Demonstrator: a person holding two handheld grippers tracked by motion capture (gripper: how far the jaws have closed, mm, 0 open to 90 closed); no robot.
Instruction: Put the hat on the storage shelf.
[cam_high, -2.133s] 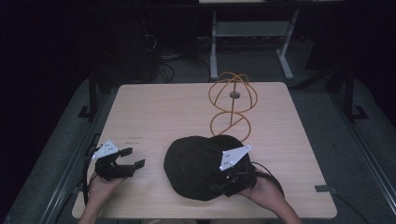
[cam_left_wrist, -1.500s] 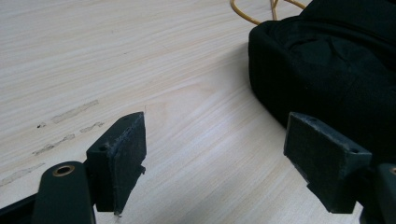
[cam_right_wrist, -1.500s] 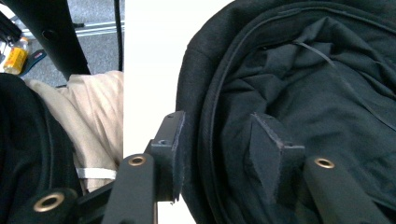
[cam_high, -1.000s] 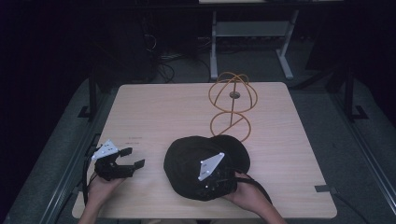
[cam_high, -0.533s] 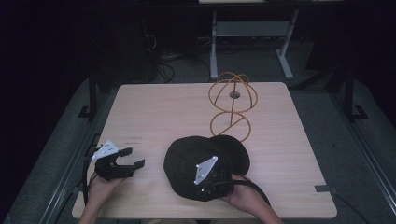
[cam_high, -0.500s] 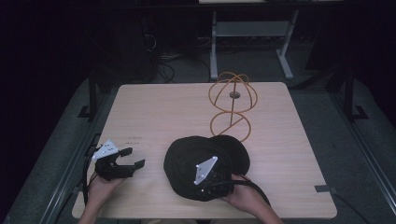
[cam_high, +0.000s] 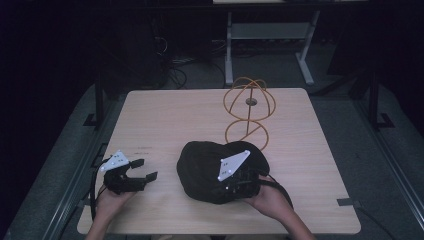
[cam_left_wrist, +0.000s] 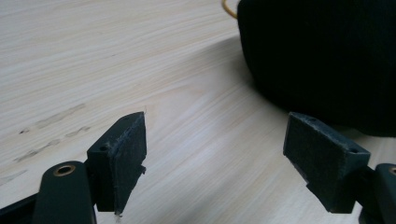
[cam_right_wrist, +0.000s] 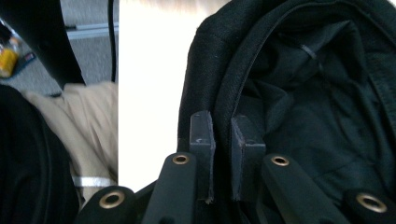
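While the right gripper (cam_right_wrist: 219, 140) pinches the rim of the black cap (cam_high: 210, 167), its jaws having just closed on the fabric, the thin fold could slip free. That cap sits on the worktop (cam_high: 165, 115), near its front edge, just before the orange wire stand (cam_high: 248, 112), which a lift might snag. Left gripper (cam_left_wrist: 219, 154) rests wide open, holding nothing, beside open wood.

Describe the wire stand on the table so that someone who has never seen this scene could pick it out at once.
Start at the pale wooden table and look toward its far edge, right of the middle. Just beyond the black cap that the right gripper has pinched by its edge stands the wire stand. It is the one orange, see-through thing there: thin hoops forming an open ball over a looped base.
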